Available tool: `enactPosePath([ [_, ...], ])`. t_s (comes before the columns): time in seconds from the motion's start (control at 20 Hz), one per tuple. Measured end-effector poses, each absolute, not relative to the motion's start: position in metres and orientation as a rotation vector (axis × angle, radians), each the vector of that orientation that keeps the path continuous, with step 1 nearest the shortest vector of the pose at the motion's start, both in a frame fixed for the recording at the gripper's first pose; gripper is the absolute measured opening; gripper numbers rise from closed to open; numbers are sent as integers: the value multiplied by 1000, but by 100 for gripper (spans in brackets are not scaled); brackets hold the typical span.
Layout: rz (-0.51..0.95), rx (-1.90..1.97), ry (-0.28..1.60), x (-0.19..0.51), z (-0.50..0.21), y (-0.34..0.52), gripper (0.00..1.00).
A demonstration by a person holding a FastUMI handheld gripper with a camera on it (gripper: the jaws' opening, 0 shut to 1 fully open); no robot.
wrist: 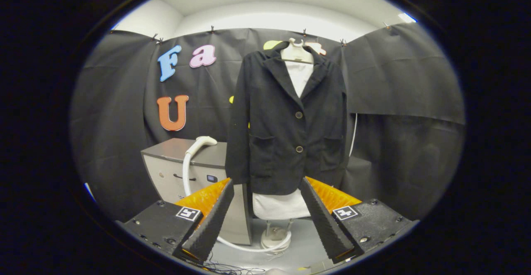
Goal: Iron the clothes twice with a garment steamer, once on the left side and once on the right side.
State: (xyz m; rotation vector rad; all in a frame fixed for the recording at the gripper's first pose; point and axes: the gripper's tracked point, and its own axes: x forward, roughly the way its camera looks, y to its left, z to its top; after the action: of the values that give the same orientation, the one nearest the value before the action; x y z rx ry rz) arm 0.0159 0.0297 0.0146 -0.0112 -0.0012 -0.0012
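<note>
Grey floor (307, 246) — cabinet (178, 163), stand base (274, 238), hose (240, 247)

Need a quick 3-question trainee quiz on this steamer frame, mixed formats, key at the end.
1. True or false: the gripper is shut on the steamer head.
2. Where does the steamer head rest? A) on the grey cabinet left of the black jacket B) hooked on the hanger C) on the floor
3. Fill in: the jacket hangs over a ____ garment that shows below its hem.

Key: 1 false, the fingers are open and hold nothing, with the jacket beyond them; 2 A; 3 white.
</note>
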Motion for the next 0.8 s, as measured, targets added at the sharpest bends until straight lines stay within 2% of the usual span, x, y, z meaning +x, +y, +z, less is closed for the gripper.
enactPosePath([
  [0.35, 125, -9, -1, 86, 47, 122, 100],
  [0.8, 252, -20, 123, 239, 62, 255, 100],
])
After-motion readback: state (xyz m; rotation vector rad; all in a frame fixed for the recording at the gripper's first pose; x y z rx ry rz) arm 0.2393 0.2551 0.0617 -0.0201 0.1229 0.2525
